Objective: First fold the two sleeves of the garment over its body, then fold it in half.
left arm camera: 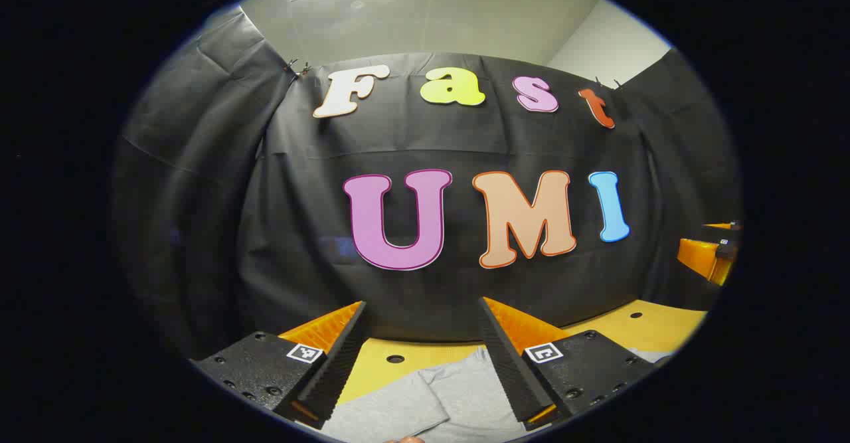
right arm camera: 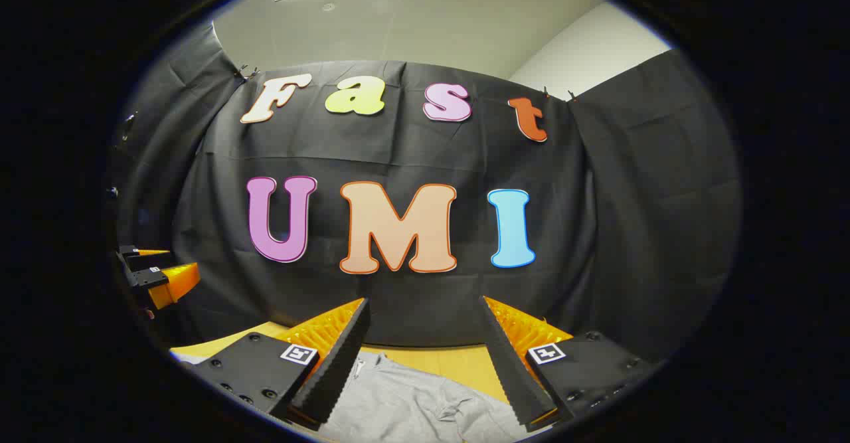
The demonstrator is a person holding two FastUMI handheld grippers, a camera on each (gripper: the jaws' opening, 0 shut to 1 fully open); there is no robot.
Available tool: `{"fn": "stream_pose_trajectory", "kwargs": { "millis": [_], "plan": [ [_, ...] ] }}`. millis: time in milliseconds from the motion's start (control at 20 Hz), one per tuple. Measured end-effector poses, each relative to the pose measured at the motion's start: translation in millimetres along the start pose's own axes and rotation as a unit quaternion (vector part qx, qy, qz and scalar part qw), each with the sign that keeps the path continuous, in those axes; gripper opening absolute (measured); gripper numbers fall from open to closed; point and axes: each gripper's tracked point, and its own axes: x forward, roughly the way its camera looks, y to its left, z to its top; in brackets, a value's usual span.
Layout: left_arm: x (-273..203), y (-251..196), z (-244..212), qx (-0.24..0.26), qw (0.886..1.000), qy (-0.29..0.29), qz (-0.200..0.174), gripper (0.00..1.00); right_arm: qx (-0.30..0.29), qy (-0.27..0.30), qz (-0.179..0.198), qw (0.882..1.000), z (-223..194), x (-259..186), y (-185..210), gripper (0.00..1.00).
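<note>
Grey knit fabric garment [left arm camera: 425, 400] lies nearest, flat on the yellow wooden table [left arm camera: 647, 327] under both cameras. Largest to smallest:

- Black cloth booth wall [left arm camera: 425, 297] stands behind the table, white ceiling above it.
- Yellow table has small dark holes; the garment covers its near part. In the left gripper view a folded edge or sleeve crosses the cloth between the fingers; in the right gripper view the cloth is wrinkled and bunched.
- Left gripper [left arm camera: 420, 356]: jaws wide, nothing between them, held above the garment.
- Right gripper [right arm camera: 422, 356]: same, wide and empty, above the cloth. It also shows small at the right edge of the left gripper view.

Step, by my read: start or between grasps, sleeve fold likely in hand; can't tell whether either sleeve is already over. Next move calls for dropping each claw to a sleeve edge, pinching one layer only, and carrying it inward over the body.
</note>
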Motion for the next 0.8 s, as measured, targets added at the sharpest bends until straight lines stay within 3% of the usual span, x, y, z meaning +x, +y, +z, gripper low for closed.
{"fn": "stream_pose_trajectory", "kwargs": {
  "millis": [800],
  "plan": [
    [-5, -8, -7, 0.001, 1.000, 0.008, 0.003, 0.94, -0.013, 0.002, -0.021, 1.000, 1, -3, -37, 0.99]
  ]
}}
